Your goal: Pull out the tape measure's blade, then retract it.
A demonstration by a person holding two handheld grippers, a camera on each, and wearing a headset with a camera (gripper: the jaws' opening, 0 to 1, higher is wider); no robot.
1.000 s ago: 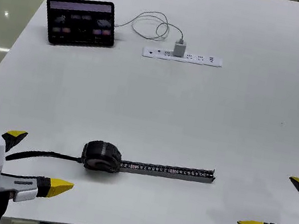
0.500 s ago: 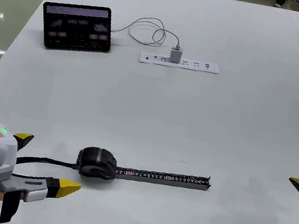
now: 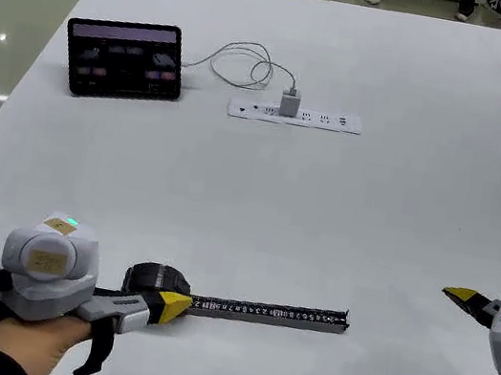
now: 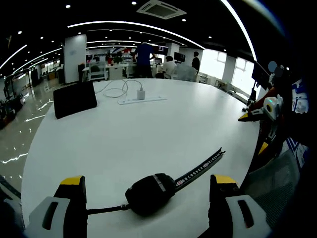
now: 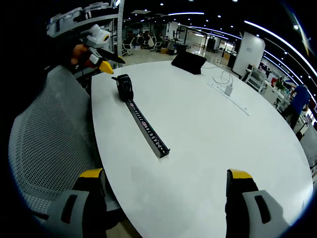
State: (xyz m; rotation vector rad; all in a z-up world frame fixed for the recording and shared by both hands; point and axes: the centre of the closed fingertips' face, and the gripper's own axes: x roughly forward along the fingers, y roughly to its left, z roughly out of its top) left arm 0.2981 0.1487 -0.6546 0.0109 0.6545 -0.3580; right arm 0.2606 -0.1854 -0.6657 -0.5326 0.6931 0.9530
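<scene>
The tape measure lies on the desk between the spread jaws of the left gripper — neither touching it. Its blade runs out toward the right gripper — also wide open, well apart from the blade's tip.

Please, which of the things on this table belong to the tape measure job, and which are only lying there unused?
For the job:
- tape measure
- its blade, pulled out
- left gripper, open, one jaw on either side of the tape measure
- right gripper, open

Just lying about:
- tablet
- power strip
- charger, plugged into the power strip
</scene>
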